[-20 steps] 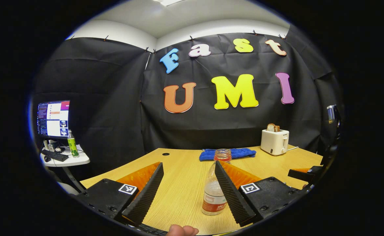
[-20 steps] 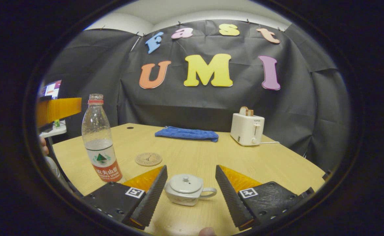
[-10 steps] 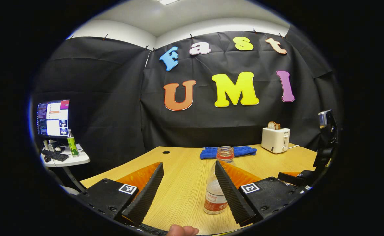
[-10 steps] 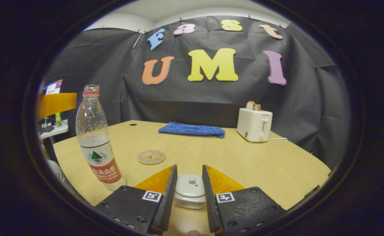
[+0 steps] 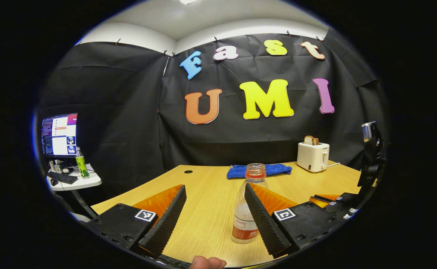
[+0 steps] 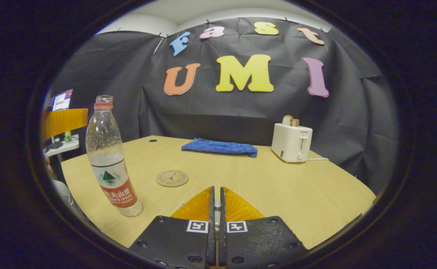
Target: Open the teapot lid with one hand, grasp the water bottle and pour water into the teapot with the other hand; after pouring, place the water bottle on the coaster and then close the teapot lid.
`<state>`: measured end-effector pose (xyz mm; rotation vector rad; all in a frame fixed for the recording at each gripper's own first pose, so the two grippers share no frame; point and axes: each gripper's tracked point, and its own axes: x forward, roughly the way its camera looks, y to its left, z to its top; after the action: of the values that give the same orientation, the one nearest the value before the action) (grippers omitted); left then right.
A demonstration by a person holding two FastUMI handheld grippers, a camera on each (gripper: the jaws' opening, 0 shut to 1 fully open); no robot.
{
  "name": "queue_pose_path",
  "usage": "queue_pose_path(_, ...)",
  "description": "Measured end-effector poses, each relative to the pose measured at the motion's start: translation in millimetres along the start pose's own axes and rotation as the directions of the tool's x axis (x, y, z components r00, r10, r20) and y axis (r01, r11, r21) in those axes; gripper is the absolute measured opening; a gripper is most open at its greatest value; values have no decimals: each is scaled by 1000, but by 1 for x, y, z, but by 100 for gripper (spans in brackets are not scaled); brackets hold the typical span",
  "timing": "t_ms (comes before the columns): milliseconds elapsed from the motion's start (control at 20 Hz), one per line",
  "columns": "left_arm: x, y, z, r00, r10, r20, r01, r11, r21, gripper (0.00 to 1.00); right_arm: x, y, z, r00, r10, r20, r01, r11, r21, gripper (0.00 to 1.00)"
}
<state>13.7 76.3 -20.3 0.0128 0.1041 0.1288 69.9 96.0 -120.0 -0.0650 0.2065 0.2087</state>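
A clear water bottle (image 5: 242, 224) with a red label and no cap stands on the wooden table (image 5: 207, 209). My left gripper (image 5: 215, 186) is open around it, and the bottle sits close against the right finger, apart from the left one. In the right gripper view the same bottle (image 6: 108, 157) stands at the left, with a left-gripper finger (image 6: 67, 121) behind it. My right gripper (image 6: 217, 188) is shut, with a sliver of the white teapot lid (image 6: 217, 203) pinched between its fingers. They hide the teapot body. A round coaster (image 6: 172, 178) lies between the bottle and the right gripper.
A white toaster (image 6: 291, 142) with bread stands at the back right, and a folded blue cloth (image 6: 220, 147) lies at the back middle. A side table with a monitor (image 5: 59, 135) stands off to the left. A person's fingertip (image 5: 207, 262) shows at the bottom edge.
The right gripper's fingers went from wide open around the teapot to shut on its lid, and now cover the pot. The left gripper stayed open by the bottle, barely shifting.
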Motion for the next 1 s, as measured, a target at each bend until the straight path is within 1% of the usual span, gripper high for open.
queue_pose_path(50,0,-1,0,1000,-4,0,4,1000,1,98,-1,1,-1,1000,-1,0,1,1000,-6,0)
queue_pose_path(300,3,8,-4,1000,-1,-7,1,1000,3,99,-2,2,4,1000,6,25,-5,999,-39,0)
queue_pose_path(500,5,4,-6,1000,-19,-16,19,1000,-3,98,-9,1,28,997,19,74,-16,999,-42,0)
queue_pose_path(650,5,-3,-10,999,-45,-22,45,999,-3,98,-15,-5,45,995,33,93,-30,999,-32,0)
queue_pose_path(750,2,-9,-18,997,-66,-33,65,997,-31,98,-20,-9,52,994,40,98,-37,999,-34,0)
queue_pose_path(850,-4,-18,-32,992,-110,-54,107,993,-58,99,-23,-13,54,993,45,109,-43,999,-26,0)
queue_pose_path(1000,-15,-16,-54,988,-122,-99,117,991,-62,99,-25,-18,48,994,50,102,-50,999,2,0)
